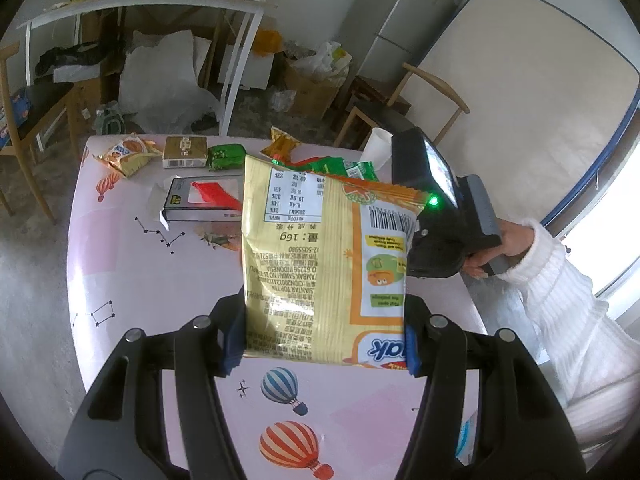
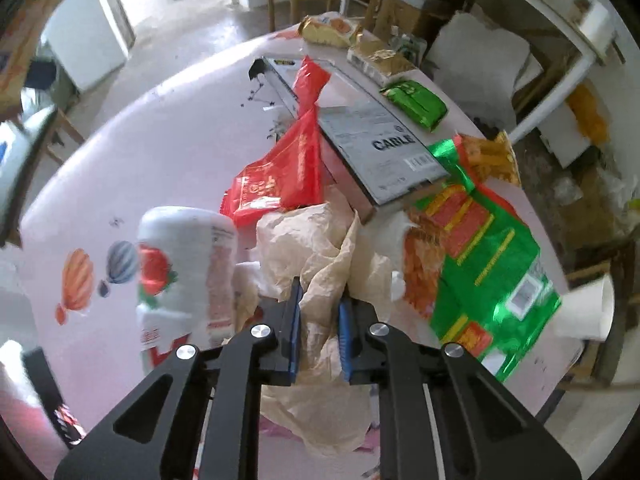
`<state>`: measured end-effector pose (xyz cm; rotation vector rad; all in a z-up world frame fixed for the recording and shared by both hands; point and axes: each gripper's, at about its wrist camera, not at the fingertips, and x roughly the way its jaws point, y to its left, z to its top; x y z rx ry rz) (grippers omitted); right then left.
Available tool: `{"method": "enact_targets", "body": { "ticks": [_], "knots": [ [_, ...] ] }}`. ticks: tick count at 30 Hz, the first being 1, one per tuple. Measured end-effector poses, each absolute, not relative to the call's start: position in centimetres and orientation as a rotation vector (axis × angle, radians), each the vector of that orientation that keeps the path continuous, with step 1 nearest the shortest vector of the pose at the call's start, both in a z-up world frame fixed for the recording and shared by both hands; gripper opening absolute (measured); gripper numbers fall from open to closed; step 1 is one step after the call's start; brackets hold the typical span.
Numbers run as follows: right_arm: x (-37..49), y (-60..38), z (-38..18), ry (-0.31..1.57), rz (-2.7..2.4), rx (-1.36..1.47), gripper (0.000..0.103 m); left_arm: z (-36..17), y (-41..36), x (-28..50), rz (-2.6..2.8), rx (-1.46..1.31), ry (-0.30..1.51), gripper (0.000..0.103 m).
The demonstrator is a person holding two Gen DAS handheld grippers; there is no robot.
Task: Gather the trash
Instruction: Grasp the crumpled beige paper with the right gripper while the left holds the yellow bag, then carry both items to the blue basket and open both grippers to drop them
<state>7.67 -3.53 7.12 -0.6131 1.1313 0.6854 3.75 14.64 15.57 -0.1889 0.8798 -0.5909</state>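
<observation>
**Both grippers clamped on litter over the pink counter**

The left gripper [image 1: 324, 344] stands about half open, its blue pads pressed against the two side edges of a yellow snack bag [image 1: 324, 256], which it holds upright above the counter [image 1: 152, 280]. The bag's printed back faces the camera (the text reads upside down). Just to the right of the bag, the black body of the other tool shows, gripped by a hand [image 1: 496, 248] in a white knitted sleeve.

The right gripper [image 2: 319, 316] points steeply down, and its jaws stand nearly together, pinching a fold of crumpled beige paper [image 2: 320, 248] that lies on the counter. No gap shows between pads and paper.

Around the paper lie more scraps: a red wrapper [image 2: 280, 176] just behind it, a grey box marked CABLE [image 2: 372, 136] touching the wrapper, and a green and orange foil bag [image 2: 484, 264] to the right. A white carton with a strawberry picture [image 2: 180, 276] stands just left of the paper. Farther back are a small green packet [image 2: 416, 104], a gold packet [image 2: 380, 60] and a biscuit wrapper [image 2: 328, 30]. A white paper cup [image 2: 588, 308] sits at the counter's right edge.
</observation>
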Motion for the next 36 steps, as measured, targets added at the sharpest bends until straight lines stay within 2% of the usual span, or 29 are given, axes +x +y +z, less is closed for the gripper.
{"method": "enact_targets", "body": {
  "ticks": [5,7,8,9,11,23,24,25,26,27,29,36],
  "knots": [
    [9.7,-5.7,7.3,1.283,0.71,-0.282,0.021,16.0,14.1,2.8,-0.603,-0.179,0.877,0.056],
    [10.2,-6.5,6.9,1.342,0.706,-0.169,0.039,16.0,13.9,2.5,-0.609,-0.178,0.878,0.057],
    [10.3,-7.0,6.9,1.35,0.691,-0.136,0.052,16.2,13.8,2.6,-0.609,-0.179,0.88,0.057],
    [10.3,-7.5,7.1,1.338,0.68,-0.118,0.056,16.1,13.8,2.6,-0.608,-0.182,0.881,0.057],
    [9.9,-7.8,7.3,1.328,0.676,-0.125,0.059,16.1,13.8,2.6,-0.61,-0.185,0.883,0.057],
    [9.3,-4.6,6.0,1.23,0.651,-0.299,0.058,15.2,13.8,2.6,-0.6,-0.196,0.888,0.057],
    [9.4,-4.0,5.6,1.221,0.64,-0.333,0.053,15.1,13.9,2.5,-0.596,-0.192,0.887,0.057],
    [9.5,-3.5,5.1,1.215,0.615,-0.369,0.043,15.1,13.9,2.6,-0.593,-0.19,0.887,0.057],
    [9.6,-3.1,4.6,1.224,0.593,-0.39,0.019,15.0,14.0,2.6,-0.587,-0.191,0.888,0.057],
    [9.7,-2.9,4.3,1.239,0.577,-0.401,0.01,14.9,14.1,2.7,-0.582,-0.193,0.888,0.057],
    [9.5,-2.8,4.5,1.213,0.577,-0.399,0.007,14.7,14.4,2.7,-0.576,-0.201,0.889,0.057],
    [8.5,-4.4,9.0,1.104,0.617,-0.289,0.005,14.7,15.1,2.0,-0.573,-0.228,0.889,0.057]
  ]
}}
